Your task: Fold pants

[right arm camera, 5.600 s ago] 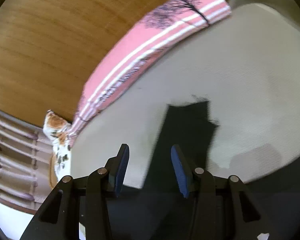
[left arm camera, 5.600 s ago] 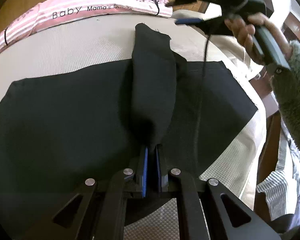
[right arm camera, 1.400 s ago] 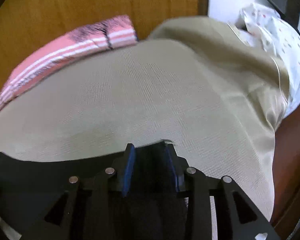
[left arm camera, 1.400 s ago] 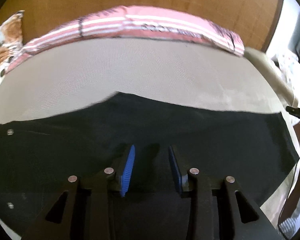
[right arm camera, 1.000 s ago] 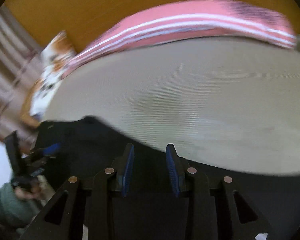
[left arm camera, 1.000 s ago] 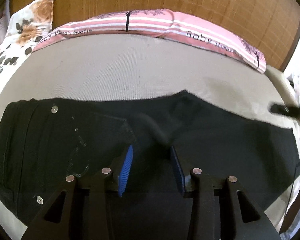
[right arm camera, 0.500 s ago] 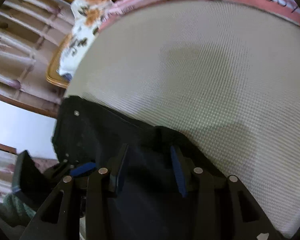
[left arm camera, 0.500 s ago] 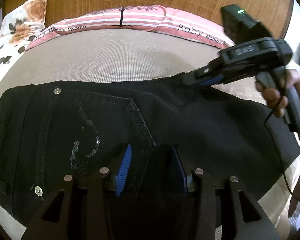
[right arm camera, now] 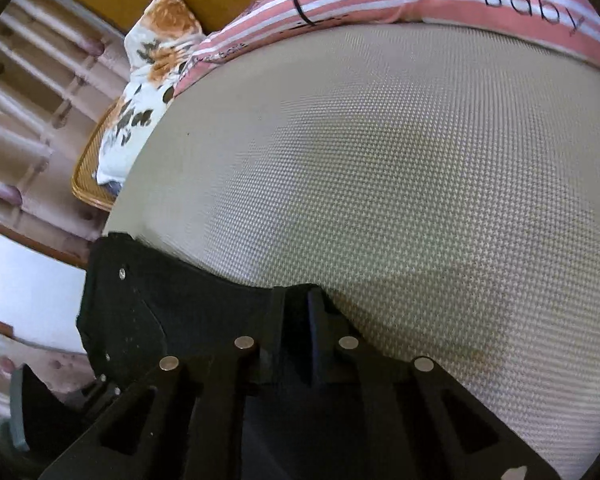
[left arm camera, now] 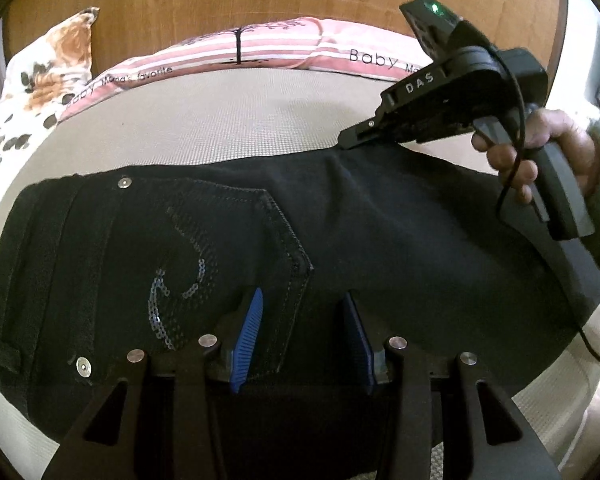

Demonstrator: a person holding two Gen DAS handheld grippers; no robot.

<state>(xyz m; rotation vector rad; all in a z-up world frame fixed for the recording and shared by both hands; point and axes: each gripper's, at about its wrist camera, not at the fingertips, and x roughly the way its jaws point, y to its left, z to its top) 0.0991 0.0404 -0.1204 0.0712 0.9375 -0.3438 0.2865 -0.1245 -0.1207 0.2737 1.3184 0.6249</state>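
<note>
Your right hand-held gripper (right arm camera: 296,320) has just closed on the far edge of the black pants (left arm camera: 380,232) – spread flat across the bed (right arm camera: 400,180) – while your left hand-held gripper (left arm camera: 302,336) hovers half-open, readying the next fold.

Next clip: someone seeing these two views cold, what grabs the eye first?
The black pants spread across the beige bed cover, back pocket with its sequin swirl facing up. At their far edge the right gripper, in a hand, has just been closing on a pinch of cloth. Behind lies a pink striped pillow.
</note>
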